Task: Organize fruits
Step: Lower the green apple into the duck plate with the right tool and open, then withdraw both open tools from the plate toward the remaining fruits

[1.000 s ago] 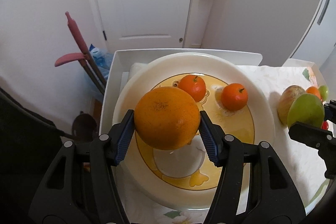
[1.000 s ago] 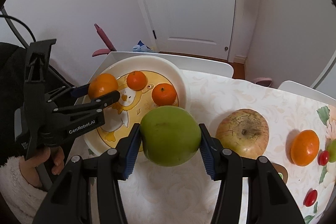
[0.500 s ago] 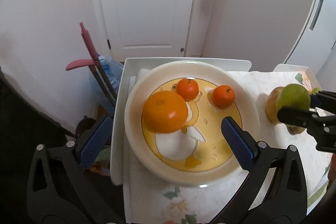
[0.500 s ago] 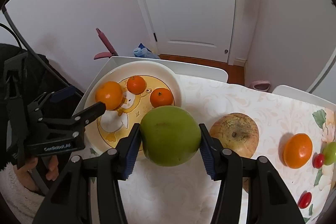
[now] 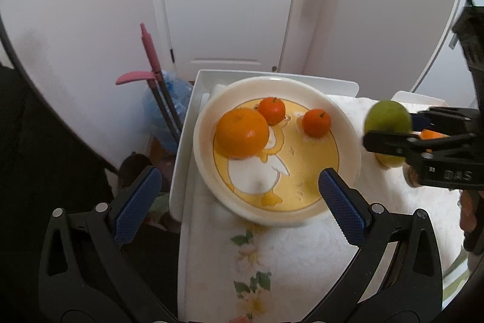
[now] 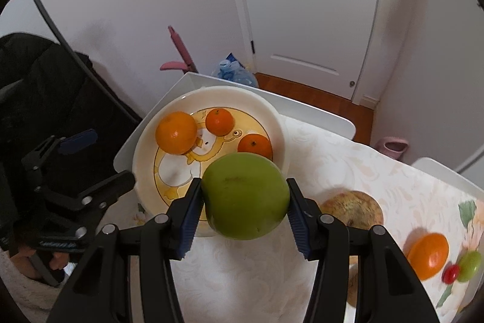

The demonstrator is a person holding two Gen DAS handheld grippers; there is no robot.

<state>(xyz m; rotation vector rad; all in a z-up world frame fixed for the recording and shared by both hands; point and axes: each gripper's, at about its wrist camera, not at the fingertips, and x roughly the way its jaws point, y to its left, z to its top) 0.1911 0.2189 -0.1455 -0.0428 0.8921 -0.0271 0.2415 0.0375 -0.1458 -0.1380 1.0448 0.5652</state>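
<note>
A cream plate with a yellow duck picture holds a large orange and two small tangerines. My left gripper is open and empty, pulled back near the plate's front edge. My right gripper is shut on a green apple, held just right of the plate's rim; the apple also shows in the left wrist view.
On the floral tablecloth right of the plate lie a brownish apple, an orange, a small green fruit and a red cherry tomato. A white door and a pink-handled mop stand behind.
My left gripper let go of the large orange onto the plate, opened wide and drew back. My right gripper carried the green apple closer to the plate's right rim.
</note>
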